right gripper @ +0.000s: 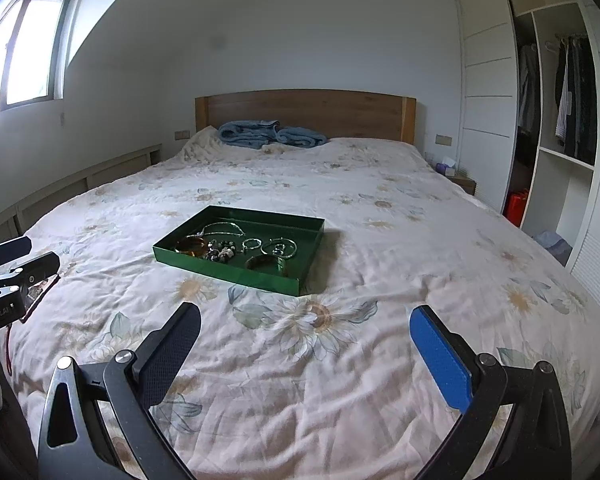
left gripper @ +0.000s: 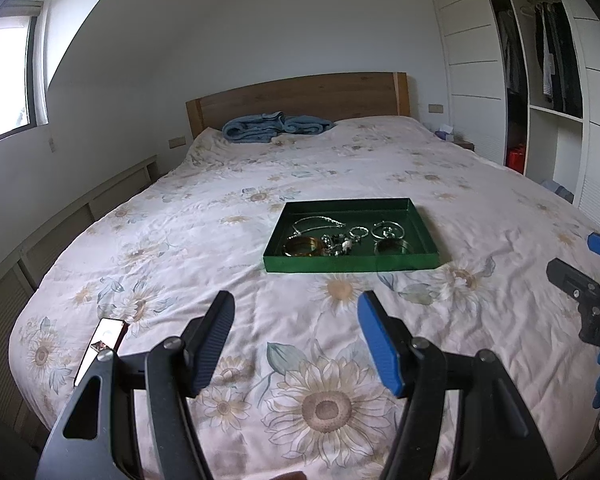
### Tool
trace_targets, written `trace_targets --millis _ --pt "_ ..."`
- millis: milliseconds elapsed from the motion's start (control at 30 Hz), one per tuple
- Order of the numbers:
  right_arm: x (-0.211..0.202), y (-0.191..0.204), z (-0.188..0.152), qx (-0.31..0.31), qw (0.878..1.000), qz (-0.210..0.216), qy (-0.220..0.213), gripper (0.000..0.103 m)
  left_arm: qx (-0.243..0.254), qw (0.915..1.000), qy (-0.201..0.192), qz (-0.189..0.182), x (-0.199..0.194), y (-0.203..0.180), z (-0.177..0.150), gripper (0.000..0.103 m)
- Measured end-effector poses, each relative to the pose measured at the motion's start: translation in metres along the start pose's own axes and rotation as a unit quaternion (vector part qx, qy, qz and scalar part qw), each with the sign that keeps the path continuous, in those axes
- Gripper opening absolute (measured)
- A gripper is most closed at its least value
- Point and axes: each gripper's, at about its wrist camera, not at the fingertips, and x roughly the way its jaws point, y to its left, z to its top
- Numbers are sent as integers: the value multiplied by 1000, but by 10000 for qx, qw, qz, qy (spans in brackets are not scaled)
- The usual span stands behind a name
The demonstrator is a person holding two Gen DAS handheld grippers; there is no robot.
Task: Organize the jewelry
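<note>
Risk: chains in tray [left gripper: 420,258] look tangled; we hold left gripper [left gripper: 296,338] and right gripper [right gripper: 305,354] released, empty — one pinch may drag several.

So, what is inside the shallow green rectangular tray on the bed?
The shallow green rectangular tray holds a thin silver chain, an amber bangle, silver rings and a tangle of beaded pieces. The tray floor under the tangle is hidden.

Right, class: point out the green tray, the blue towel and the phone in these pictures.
Green tray [left gripper: 350,262]: left wrist view, on its near wall.
Blue towel [right gripper: 256,136]: right wrist view, on the middle of the folds.
Phone [left gripper: 102,340]: left wrist view, on its lit screen.
</note>
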Motion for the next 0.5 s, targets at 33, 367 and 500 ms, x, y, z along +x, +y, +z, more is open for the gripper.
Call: trace_targets --millis 33,367,500 --pt "0 0 0 3 10000 -2 3 103 4 10000 1 -6 0 0 0 62" --pt "4 2 -2 -1 10000 -18 53 103 -4 10000 67 -41 5 0 -5 62" --pt "4 1 -3 -7 10000 -36 60 103 -8 9999 84 -64 7 0 -6 62"
